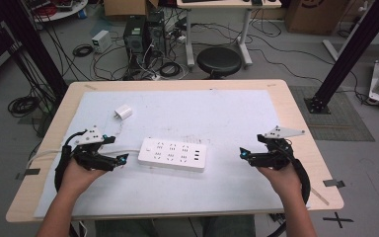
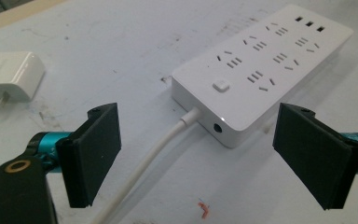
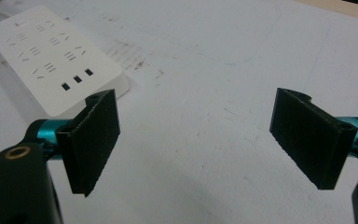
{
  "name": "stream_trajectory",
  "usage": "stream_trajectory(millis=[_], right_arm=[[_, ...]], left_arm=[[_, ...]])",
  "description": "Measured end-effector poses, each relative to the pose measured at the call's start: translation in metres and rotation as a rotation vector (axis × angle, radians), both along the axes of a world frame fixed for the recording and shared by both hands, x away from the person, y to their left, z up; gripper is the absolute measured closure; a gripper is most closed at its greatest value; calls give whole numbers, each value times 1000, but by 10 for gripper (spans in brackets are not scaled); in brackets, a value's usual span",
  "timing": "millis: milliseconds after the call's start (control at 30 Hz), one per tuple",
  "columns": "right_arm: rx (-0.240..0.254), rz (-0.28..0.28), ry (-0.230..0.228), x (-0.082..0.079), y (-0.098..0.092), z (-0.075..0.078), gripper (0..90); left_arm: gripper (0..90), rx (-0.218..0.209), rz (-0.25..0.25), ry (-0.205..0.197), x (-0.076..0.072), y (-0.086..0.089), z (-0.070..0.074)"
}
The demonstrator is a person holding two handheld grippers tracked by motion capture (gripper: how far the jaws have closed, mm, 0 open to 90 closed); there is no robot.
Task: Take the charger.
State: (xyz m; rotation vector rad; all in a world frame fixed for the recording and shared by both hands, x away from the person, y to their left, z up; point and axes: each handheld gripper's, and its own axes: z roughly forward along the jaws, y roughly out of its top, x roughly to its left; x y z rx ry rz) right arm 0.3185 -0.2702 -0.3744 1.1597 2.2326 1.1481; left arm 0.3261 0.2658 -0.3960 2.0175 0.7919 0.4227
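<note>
My left gripper view: charger [image 2: 10, 77] cut off at 9 o'clock edge; cord [image 2: 149, 161] exits 6 o'clock edge.

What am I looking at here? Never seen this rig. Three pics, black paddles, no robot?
No robot: a person holds a two-jaw gripper in each hand. The high view looks down on the table; the left gripper and right gripper sit either side of a white power strip. The other two pictures come from cameras riding on each gripper, so the black paddles are that gripper's own jaws. Both are open and hold nothing. A small white charger also lies on the table, unplugged.
</note>
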Motion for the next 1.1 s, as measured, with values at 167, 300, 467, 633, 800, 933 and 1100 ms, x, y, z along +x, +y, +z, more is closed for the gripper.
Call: stream_trajectory(millis=[167, 300, 467, 633, 800, 933, 1100], right_arm=[[0, 14, -16, -2, 4, 7, 163], [-4, 20, -8, -3, 5, 7, 163], [0, 10, 4, -3, 2, 0, 163], [11, 11, 14, -3, 2, -6, 163], [7, 13, 5, -4, 3, -5, 163], [14, 2, 8, -3, 3, -5, 163], [3, 9, 3, -5, 3, -3, 163]], left_arm=[[152, -19, 25, -7, -1, 1, 6], [152, -14, 15, -14, -2, -3, 11], [152, -5, 11, -21, -1, -6, 13], [152, -14, 7, -25, -1, -5, 14], [152, -11, 10, -27, 1, -6, 13], [152, -7, 18, -24, 5, -6, 15], [152, 4, 39, -28, 19, -2, 30]])
